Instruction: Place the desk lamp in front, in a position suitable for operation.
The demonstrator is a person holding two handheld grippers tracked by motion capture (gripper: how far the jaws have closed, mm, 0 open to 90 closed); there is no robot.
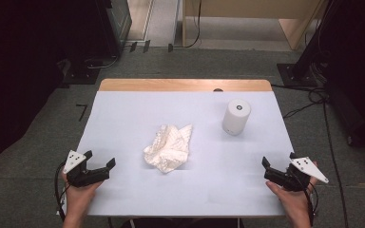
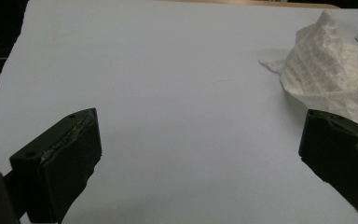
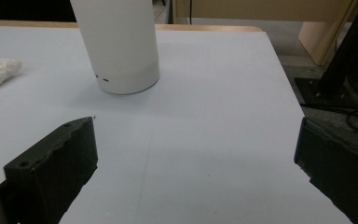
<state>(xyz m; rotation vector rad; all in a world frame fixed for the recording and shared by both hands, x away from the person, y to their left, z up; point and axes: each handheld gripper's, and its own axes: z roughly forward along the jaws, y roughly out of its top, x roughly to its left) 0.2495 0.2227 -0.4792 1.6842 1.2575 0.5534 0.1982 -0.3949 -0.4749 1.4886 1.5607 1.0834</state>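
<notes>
white crumpled cloth lies between, well apart from, wide-open, empty left tongs and right tongs.

White cylinder upright, far right on table; cables on floor.

A crumpled white waffle-textured cloth and a smooth matt white cylinder sit on a matt pale sheet.
</notes>
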